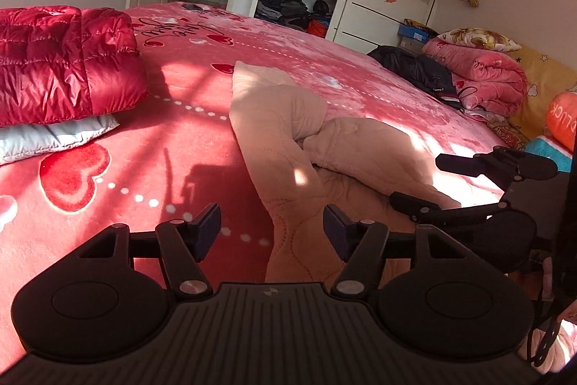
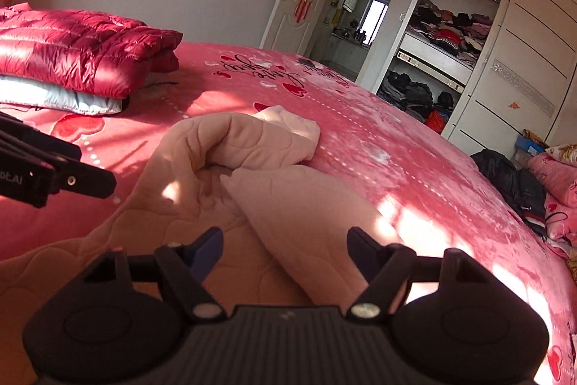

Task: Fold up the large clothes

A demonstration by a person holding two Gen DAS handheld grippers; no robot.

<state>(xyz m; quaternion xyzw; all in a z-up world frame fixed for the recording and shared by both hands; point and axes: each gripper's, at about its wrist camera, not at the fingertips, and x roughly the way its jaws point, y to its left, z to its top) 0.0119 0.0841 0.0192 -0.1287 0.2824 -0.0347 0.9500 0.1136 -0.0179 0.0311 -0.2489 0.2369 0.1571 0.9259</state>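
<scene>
Peach quilted garment (image 1: 288,147) lies crumpled across the lower centre of both views on the pink bedspread (image 1: 144,168), unfolded; your left gripper (image 1: 272,222) and right gripper (image 2: 285,248) hang over its near edge, fingers wide, nothing held; I judge you are at the first grasp; next, pinch that hem and spread it flat; farther, upper left, the red puffer jacket (image 1: 61,60) sits folded.

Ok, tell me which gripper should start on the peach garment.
Probably the right gripper: its open jaws sit over the peach garment, fabric directly between them. The left gripper, also open, straddles the garment's edge, half over the bedspread.
</scene>
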